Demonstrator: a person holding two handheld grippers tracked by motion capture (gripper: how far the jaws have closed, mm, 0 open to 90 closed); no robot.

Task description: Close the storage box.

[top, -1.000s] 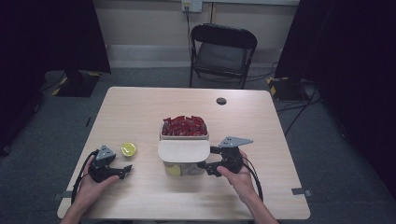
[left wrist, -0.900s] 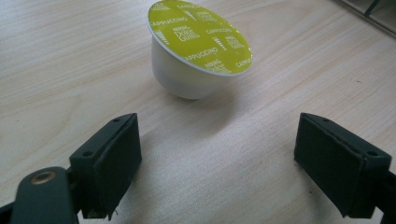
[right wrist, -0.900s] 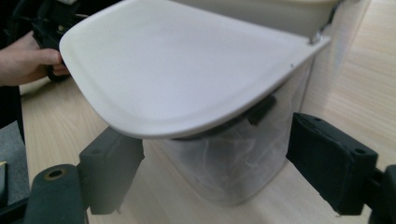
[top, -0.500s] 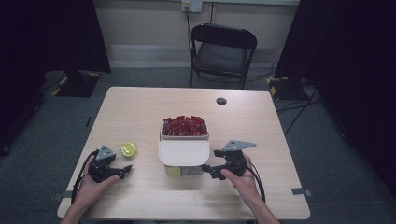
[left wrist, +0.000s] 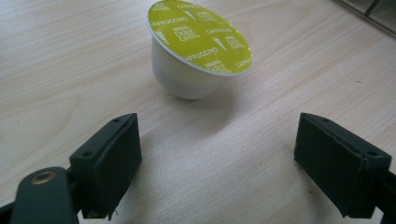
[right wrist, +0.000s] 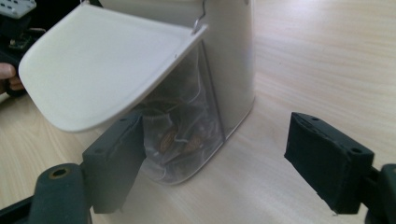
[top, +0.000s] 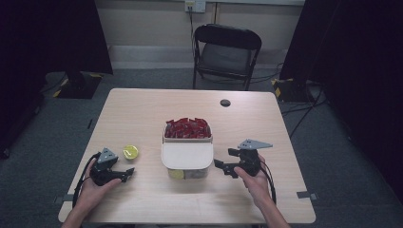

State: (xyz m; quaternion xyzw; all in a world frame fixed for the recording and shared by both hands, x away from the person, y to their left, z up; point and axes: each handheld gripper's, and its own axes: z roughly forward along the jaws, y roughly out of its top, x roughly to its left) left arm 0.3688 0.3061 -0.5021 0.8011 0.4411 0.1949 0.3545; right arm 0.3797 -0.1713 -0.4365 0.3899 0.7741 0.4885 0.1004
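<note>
Capsule (left wrist: 198, 49) with yellow-green lid at 12 o'clock of left gripper (left wrist: 229, 158), jaws wide apart, empty, right gripper (right wrist: 224, 163) likewise gaping, empty, white-lidded container (right wrist: 187, 84) at its 11 o'clock.

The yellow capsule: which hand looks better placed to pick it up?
Left. Its gripper is open with the capsule just ahead on the table, between the fingers' line. The right gripper is across the box.
</note>
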